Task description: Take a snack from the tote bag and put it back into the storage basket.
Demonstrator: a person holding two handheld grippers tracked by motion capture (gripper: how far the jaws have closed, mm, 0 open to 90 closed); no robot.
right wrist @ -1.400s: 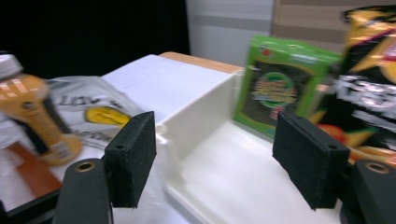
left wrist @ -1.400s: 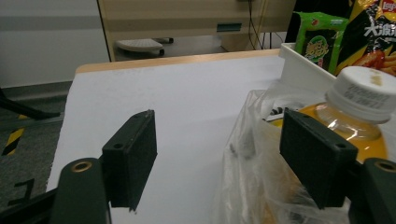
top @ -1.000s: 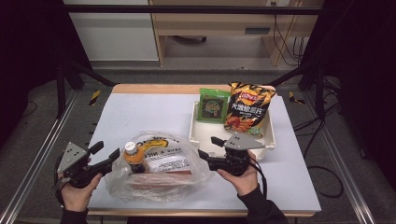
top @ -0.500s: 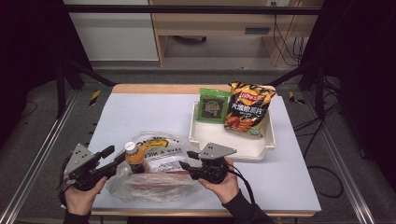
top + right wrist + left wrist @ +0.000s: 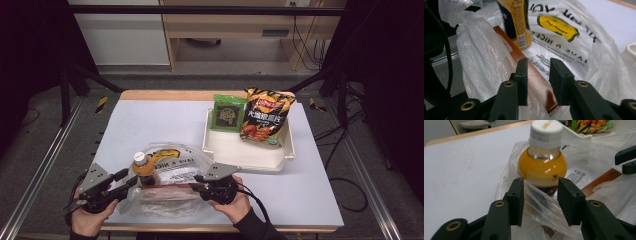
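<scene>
The plastic bag [image 5: 167, 187] lies crumpled at the table's near edge, between the two grippers, with a brown box [image 5: 534, 82] and a juice bottle [image 5: 144, 171] standing in it. The left gripper [image 5: 540, 200] has a fold of the bag's film between its jaws; they have just been closing, and a gap remains on either side, so the pads do not yet pinch it. The bottle stands upright just beyond those jaws. The right gripper [image 5: 538, 81] comes at the bag from the other side, its jaws also just closing, astride the box's edge under the film; whether they press it I cannot tell. Farther back on the table [image 5: 150, 125] sits a white tray [image 5: 250, 152], with a green packet [image 5: 227, 113] and a chip bag [image 5: 264, 116] propped against its far wall.
</scene>
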